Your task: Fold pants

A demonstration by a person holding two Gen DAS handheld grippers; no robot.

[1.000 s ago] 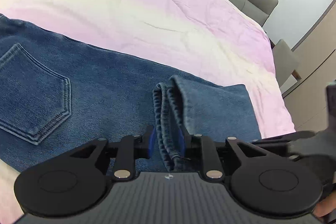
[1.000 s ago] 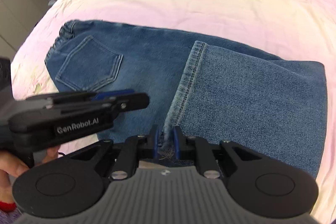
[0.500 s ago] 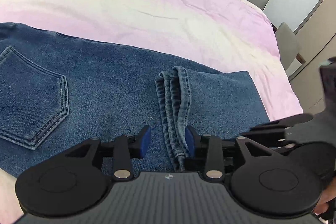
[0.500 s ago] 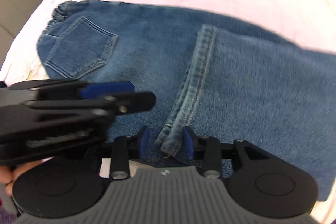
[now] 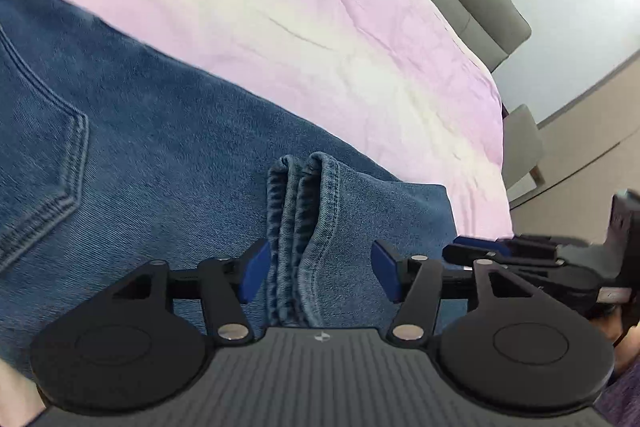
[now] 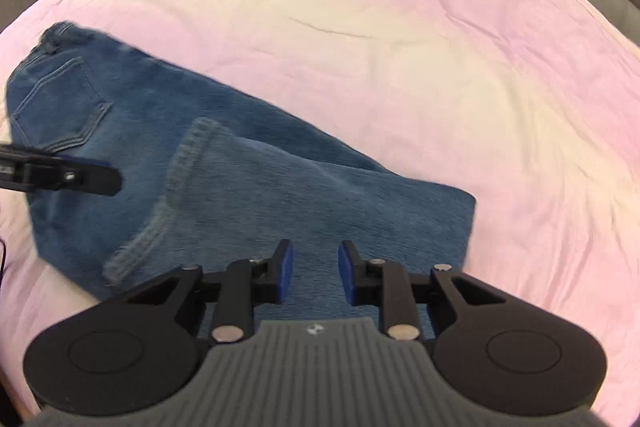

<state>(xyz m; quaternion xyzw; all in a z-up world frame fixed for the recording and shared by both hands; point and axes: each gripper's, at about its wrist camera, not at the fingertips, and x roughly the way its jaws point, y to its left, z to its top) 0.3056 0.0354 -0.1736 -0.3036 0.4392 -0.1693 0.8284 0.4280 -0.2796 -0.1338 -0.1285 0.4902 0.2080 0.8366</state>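
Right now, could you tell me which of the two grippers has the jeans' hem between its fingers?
The left gripper: the doubled hem runs between its open fingers. The right gripper is open over flat denim only.

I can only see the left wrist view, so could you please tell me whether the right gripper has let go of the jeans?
Observer: Yes. The right gripper is open, with bare denim of the jeans between its fingers, gripping nothing.
Operator: Thank you. Where is the hem from there?
Observer: The hem lies flat across the folded jeans, left of the right gripper and clear of it.
Operator: Is the waistband in sight?
Observer: Yes, the waistband sits at the far left end, beyond the back pocket, on the pink bedsheet.
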